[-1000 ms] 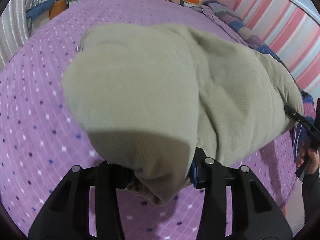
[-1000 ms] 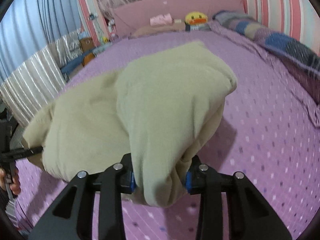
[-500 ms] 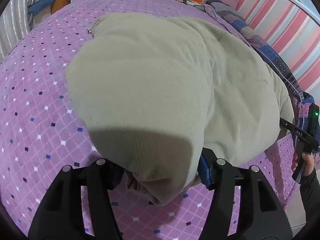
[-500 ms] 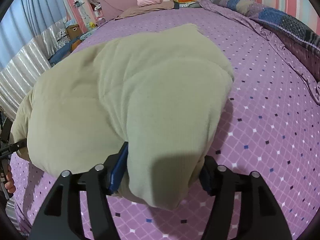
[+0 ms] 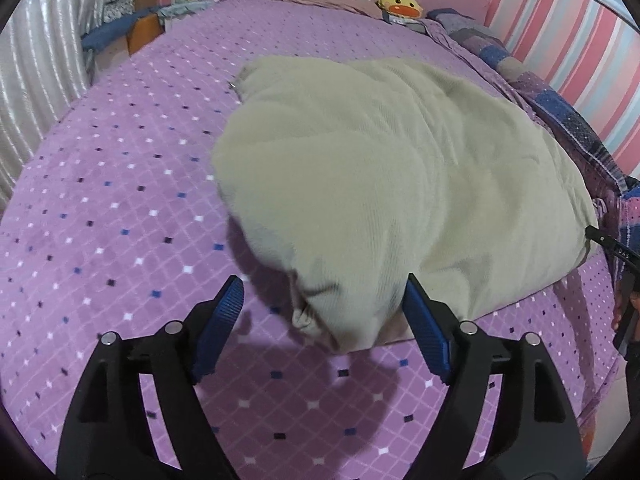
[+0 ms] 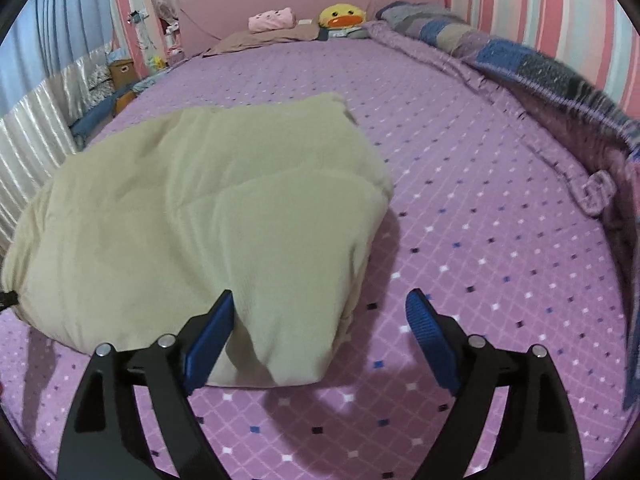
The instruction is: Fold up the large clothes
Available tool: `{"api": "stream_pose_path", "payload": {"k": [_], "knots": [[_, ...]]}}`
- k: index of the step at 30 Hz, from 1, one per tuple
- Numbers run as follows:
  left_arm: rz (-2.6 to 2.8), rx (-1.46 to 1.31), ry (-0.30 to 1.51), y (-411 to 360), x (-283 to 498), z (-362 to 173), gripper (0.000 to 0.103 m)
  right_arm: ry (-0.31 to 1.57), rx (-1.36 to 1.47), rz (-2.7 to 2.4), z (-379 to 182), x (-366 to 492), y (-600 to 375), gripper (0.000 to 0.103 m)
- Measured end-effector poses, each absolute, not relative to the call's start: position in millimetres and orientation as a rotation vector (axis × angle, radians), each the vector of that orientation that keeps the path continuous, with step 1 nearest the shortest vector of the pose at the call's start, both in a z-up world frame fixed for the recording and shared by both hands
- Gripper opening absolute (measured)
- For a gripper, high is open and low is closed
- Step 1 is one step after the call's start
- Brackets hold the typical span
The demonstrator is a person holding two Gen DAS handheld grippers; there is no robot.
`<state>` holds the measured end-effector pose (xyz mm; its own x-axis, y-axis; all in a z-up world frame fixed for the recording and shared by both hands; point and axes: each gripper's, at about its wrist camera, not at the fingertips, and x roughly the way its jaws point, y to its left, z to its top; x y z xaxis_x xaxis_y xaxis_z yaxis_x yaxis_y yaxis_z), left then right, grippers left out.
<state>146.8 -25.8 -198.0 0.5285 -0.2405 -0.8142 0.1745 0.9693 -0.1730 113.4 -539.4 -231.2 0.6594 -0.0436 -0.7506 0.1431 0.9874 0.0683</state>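
Note:
A large pale green-beige padded garment (image 5: 392, 184) lies folded over on the purple patterned bed (image 5: 120, 208); it also shows in the right wrist view (image 6: 200, 216). My left gripper (image 5: 324, 304) is open, its blue pads either side of the garment's near left corner without clamping it. My right gripper (image 6: 320, 312) is open, with the garment's near right corner resting between its pads, close to the left pad. The other gripper's black tip shows at the right edge of the left wrist view (image 5: 616, 248).
A yellow duck plush (image 6: 343, 16) and a pink pillow (image 6: 272, 20) lie at the headboard. A blue and grey patchwork blanket (image 6: 520, 60) runs along the striped wall. Boxes and clutter (image 5: 140, 28) stand beside the bed's left side.
Both grippers opened and let go of the garment corners. The garment dropped and now lies flat on the bed; both grippers have drawn back a little.

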Motion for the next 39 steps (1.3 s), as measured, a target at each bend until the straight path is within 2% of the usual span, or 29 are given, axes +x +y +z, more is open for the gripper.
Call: {"api": "stream_pose_path", "payload": {"k": [3,11,16,17,20,27,39], "knots": [[-0.217,-0.059,0.990,-23,146,-200,0.087,0.845,0.046,-0.152,-230,113,-530,0.090],[-0.163,-0.066,1.019,-22,155,-202,0.087,0.845,0.003,-0.217,-231,113,-521,0.092],[-0.076,-0.006,0.955,-31,135,-177,0.100,0.818,0.030,-0.219,-212,92,-513,0.095],[-0.066,-0.006,0.927,-33,129,-168,0.100,0.810,0.038,-0.220,-207,86,-509,0.098],[-0.038,-0.017,0.883,-39,114,-145,0.100,0.786,0.067,-0.225,-194,67,-496,0.101],[-0.048,-0.013,0.793,-57,72,-103,0.100,0.753,0.112,-0.192,-170,32,-458,0.101],[0.003,0.156,0.745,-103,4,-71,0.100,0.712,0.085,-0.199,-132,-26,-411,0.101]]}}
